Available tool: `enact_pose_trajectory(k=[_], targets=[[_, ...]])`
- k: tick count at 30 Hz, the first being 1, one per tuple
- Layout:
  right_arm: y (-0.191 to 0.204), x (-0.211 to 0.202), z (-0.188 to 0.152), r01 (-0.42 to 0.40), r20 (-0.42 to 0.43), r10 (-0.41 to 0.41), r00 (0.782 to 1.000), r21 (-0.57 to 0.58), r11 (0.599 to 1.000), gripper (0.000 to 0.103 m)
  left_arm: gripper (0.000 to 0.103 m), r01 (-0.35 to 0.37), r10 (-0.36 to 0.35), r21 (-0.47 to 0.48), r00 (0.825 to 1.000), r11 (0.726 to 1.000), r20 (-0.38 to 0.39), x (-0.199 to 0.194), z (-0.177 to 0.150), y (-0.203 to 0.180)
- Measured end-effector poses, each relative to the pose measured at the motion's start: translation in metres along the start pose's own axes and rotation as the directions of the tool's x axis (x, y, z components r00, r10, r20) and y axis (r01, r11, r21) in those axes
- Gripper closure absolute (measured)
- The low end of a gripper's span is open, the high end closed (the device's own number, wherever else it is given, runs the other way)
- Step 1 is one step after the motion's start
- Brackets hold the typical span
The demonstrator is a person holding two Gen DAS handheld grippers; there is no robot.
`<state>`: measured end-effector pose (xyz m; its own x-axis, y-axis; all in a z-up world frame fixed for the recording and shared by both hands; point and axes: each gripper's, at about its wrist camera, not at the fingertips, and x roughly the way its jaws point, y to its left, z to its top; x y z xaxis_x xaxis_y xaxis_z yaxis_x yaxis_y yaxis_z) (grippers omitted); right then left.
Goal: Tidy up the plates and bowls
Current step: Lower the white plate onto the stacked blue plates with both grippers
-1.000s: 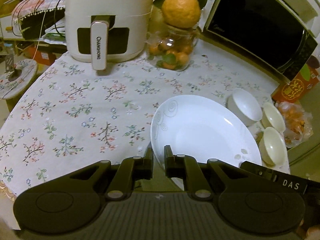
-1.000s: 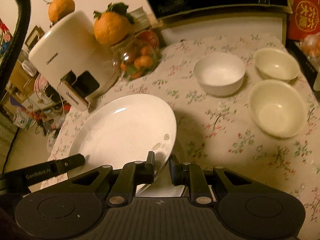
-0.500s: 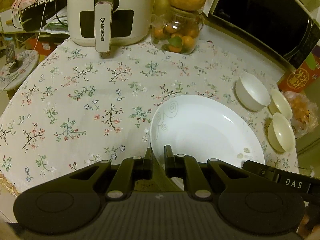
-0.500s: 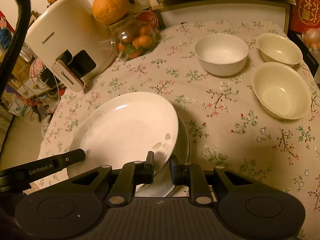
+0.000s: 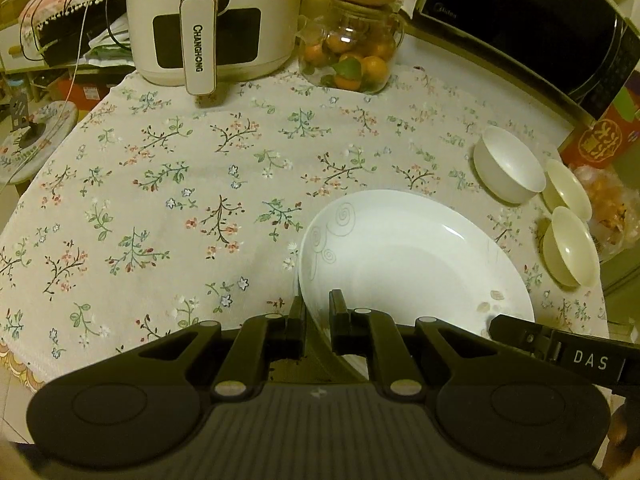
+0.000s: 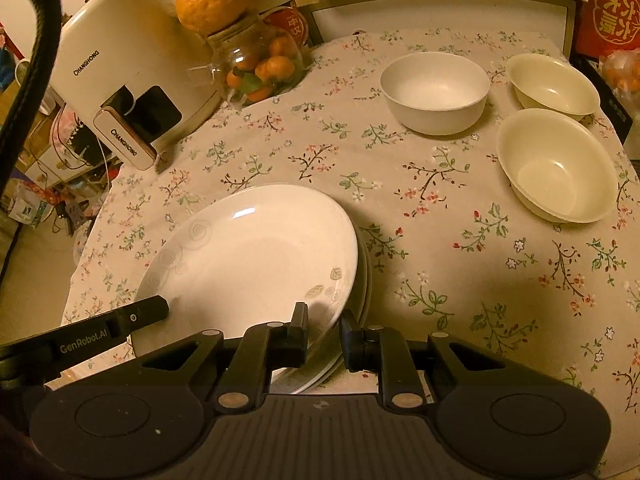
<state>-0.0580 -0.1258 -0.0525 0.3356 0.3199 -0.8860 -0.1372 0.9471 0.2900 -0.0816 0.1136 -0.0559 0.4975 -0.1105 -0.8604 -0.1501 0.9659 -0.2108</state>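
Currently you hold the white plate [image 5: 412,256] by its near rim, left gripper [image 5: 317,312] and right gripper [image 6: 324,334] both clamped on it, over a second plate [image 6: 366,280] on the tablecloth [image 5: 160,184]. Likely stacking; next, release, then gather the three bowls [image 6: 436,92].

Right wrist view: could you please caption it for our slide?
Both hand-held grippers pinch a white plate beside three bowls.
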Motion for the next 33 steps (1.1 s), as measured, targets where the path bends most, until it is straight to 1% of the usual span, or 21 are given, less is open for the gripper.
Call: enact_pose_trajectory(k=[18,27,33], targets=[[0.006,0.003,0.002,0.028,-0.002,-0.028,1.000,-0.027,0.999,0.086,0.092,-0.049,0.048,0.081,0.999,0.995,0.021,0.001,-0.004,-0.008],[0.011,0.003,0.002,0.054,-0.005,-0.055,0.998,-0.069,0.996,0.085,0.092,-0.084,0.081,0.117,0.996,0.990,0.028,0.001,-0.007,-0.014],[0.018,0.003,-0.001,0.087,0.006,-0.087,0.996,-0.123,0.989,0.085,0.093,-0.116,0.112,0.152,0.993,0.982,0.033,0.003,-0.011,-0.019]])
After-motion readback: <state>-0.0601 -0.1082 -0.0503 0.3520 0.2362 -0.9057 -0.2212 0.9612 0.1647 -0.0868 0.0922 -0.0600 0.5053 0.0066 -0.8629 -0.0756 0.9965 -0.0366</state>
